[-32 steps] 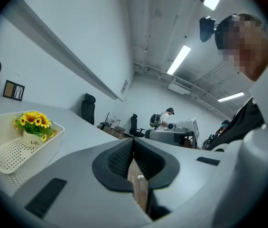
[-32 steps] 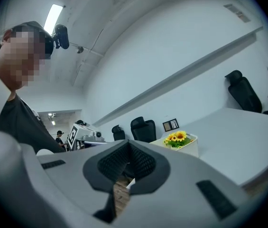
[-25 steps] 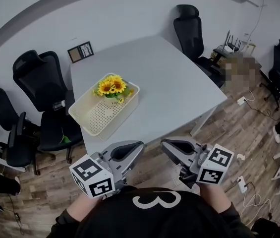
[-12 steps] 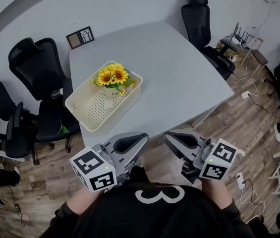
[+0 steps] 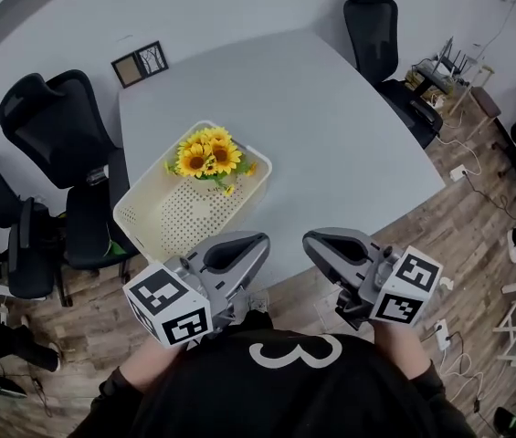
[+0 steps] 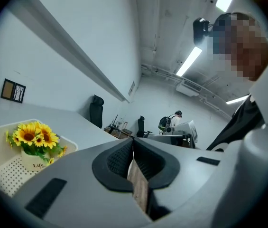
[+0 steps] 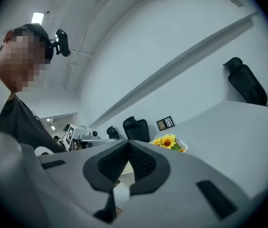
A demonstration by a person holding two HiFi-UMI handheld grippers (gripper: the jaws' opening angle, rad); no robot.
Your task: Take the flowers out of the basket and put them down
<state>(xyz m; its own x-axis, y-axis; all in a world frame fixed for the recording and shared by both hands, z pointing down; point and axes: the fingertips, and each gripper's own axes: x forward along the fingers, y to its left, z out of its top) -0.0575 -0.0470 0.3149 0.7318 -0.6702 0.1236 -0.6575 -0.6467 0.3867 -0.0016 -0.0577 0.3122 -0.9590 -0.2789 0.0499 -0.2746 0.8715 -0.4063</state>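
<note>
Yellow sunflowers (image 5: 208,156), a small leafy bunch, sit at the upper end of the cream perforated plastic basket (image 5: 168,222), centre-left on the smooth grey bench (image 5: 331,126). Your left gripper (image 5: 256,243) and right gripper (image 5: 310,242): ribbed black pads pressed together, nothing between, low in frame.

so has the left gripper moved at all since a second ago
Yes. The left gripper has come forward: its tip now overlaps the table's near edge by the basket; earlier it hung over floor.
</note>
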